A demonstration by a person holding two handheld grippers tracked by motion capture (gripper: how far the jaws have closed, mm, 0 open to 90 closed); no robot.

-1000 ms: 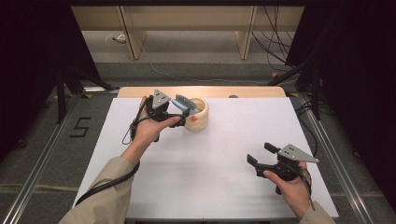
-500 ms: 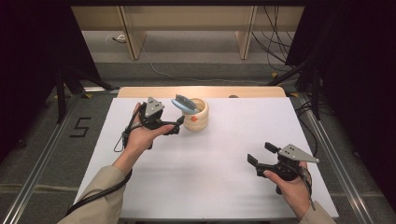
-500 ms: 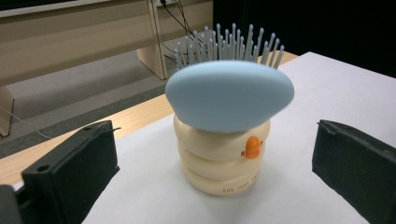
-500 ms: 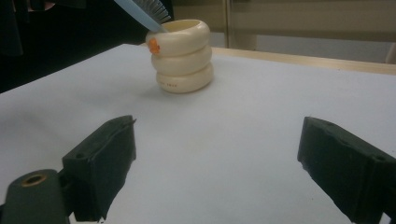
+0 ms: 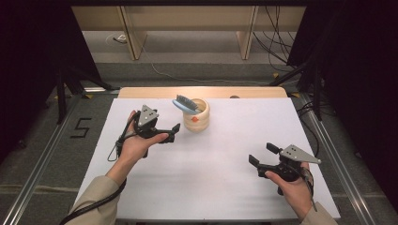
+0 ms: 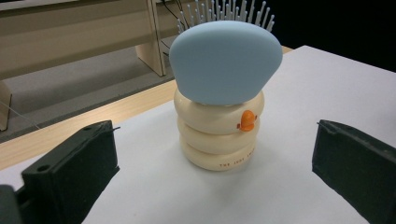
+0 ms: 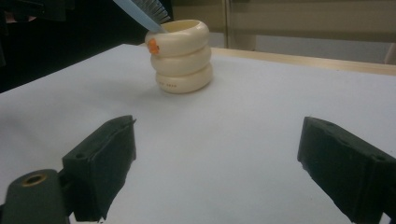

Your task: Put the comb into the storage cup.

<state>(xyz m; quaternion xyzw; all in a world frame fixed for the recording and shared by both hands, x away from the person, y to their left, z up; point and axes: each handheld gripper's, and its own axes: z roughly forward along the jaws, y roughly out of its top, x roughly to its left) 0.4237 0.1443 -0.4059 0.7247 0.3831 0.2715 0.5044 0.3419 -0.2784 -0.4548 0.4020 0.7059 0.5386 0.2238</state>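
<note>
A cream ringed cup (image 5: 197, 117) with an orange mark stands at the back middle of the white table (image 5: 211, 183). A light blue hairbrush (image 5: 184, 103) stands in it, head up and leaning left. My left gripper (image 5: 172, 133) is open just left of the cup, apart from it. In the left gripper view the cup (image 6: 218, 137) and the brush head (image 6: 225, 70) face the open left gripper (image 6: 212, 175) from a short way off. My right gripper (image 5: 262, 153) is open near the front right; its view has the cup (image 7: 184, 58) and brush (image 7: 140, 9) far ahead of the open right gripper (image 7: 215, 172).
A wooden strip (image 5: 202, 92) runs along the table's far edge. Beyond it, wooden furniture legs (image 5: 131, 37) and cables (image 5: 173, 75) are on the floor. A "5" mark (image 5: 80, 127) is on the floor at left. Dark curtains flank both sides.
My left gripper let go of the brush, which now stands in the cup, and drew back left and toward the person. The right gripper has stayed still.
</note>
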